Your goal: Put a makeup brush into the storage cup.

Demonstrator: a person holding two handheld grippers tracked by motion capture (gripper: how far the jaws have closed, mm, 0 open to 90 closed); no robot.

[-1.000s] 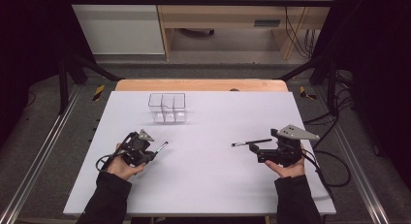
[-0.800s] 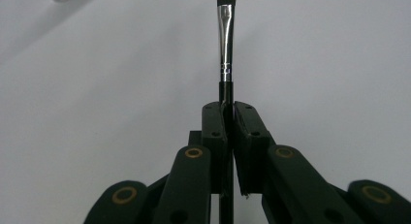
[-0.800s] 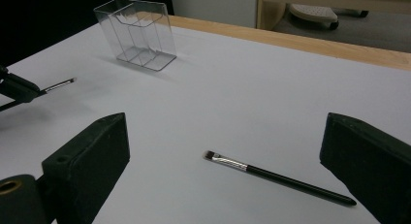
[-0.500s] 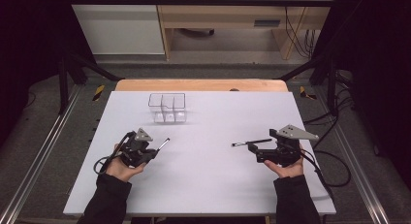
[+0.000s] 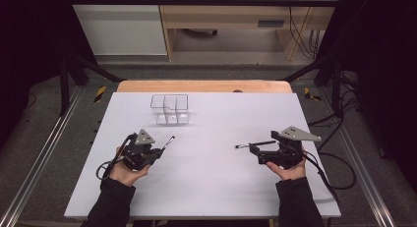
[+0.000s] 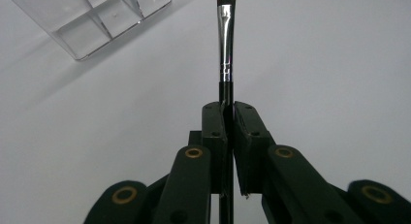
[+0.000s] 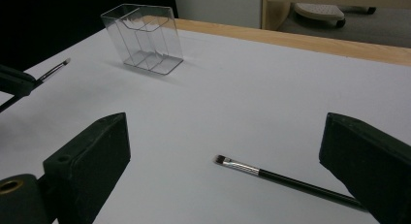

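Observation:
My left gripper is shut on the black handle of a thin makeup brush. The brush's silver ferrule and bristles stick out ahead, toward a clear plastic organizer with several compartments. My right gripper stands wide open, low over the white table. A second brush lies flat on the table between its jaws, nearer the right jaw and untouched. The organizer stands upright and empty in the right gripper view, and the left gripper's brush is at that view's far left.
The white tabletop has a wooden strip along its far edge. Metal rails run down both sides, and cables trail off the right side. A wooden shelf stands on the floor behind the table.
My left gripper has risen a little with its brush, whose tip now points slightly higher toward the organizer. The right gripper and the brush under it have not moved.

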